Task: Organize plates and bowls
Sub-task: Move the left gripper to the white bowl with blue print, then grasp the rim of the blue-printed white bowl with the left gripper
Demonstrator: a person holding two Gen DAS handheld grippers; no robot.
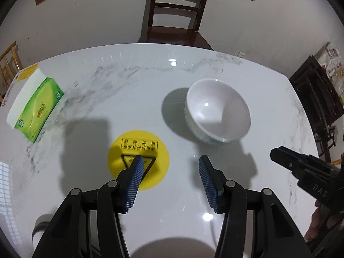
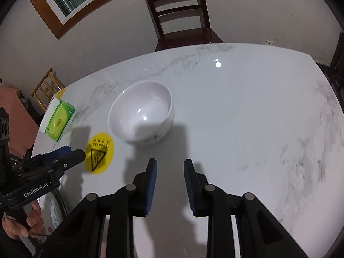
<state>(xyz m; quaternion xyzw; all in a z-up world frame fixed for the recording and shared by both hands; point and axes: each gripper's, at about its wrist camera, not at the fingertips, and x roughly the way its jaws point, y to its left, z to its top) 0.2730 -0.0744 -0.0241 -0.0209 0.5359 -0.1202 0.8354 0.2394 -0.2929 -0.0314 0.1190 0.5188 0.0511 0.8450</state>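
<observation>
A white bowl (image 1: 217, 111) with a patterned outer wall stands upright and empty on the marble table (image 1: 129, 99); it also shows in the right wrist view (image 2: 142, 114). My left gripper (image 1: 171, 161) is open and empty above the table, short of the bowl and to its left. My right gripper (image 2: 170, 163) is open and empty, just short of the bowl and slightly to its right. The left gripper also shows in the right wrist view (image 2: 73, 152). The right gripper's black body shows at the right edge of the left wrist view (image 1: 301, 172).
A round yellow warning sticker (image 1: 138, 159) lies on the table under the left fingers, and shows in the right view (image 2: 99, 152). A green tissue box (image 1: 38, 109) sits at the table's left edge. A dark wooden chair (image 1: 176, 10) stands behind the far edge.
</observation>
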